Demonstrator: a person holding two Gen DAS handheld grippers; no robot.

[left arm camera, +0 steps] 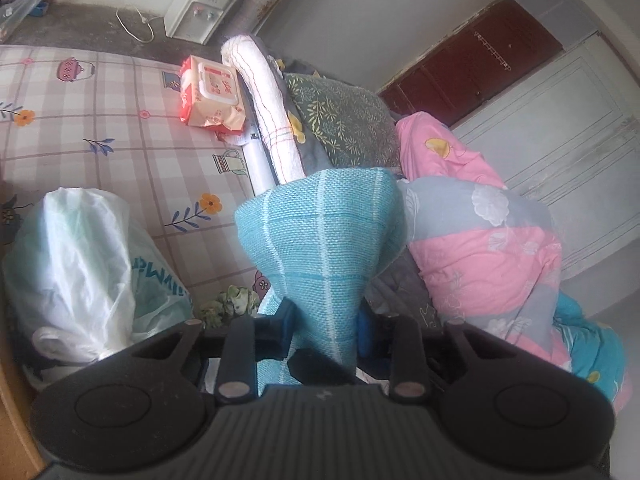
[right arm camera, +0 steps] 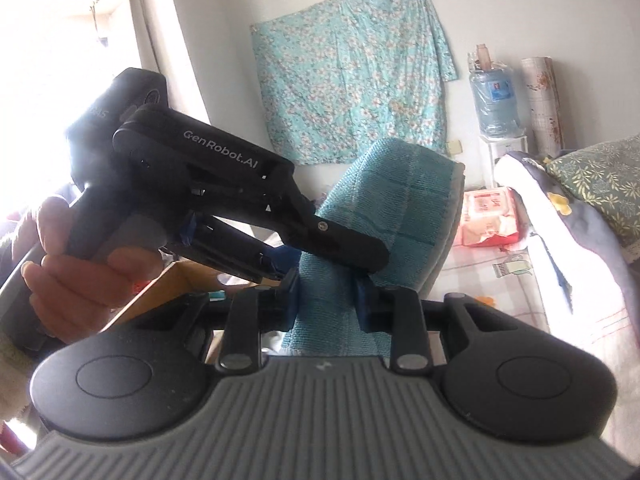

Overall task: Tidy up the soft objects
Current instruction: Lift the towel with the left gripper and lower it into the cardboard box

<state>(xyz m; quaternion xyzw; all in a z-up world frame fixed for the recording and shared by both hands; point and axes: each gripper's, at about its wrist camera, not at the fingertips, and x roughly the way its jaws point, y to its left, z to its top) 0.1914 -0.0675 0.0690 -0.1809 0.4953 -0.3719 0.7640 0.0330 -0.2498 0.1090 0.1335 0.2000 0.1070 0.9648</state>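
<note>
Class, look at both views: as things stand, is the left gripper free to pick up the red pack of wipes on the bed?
Probably not yet. The left gripper is shut on the blue towel, which the right gripper also holds. The pack of wipes lies uncovered on the bed, but the towel must go first.

Bed partly free, edges crowded

I see bare checked bed mid-surface; a plastic bag blocks its near edge, a wipes pack the far edge, piled quilts and pillow the right side.
</note>
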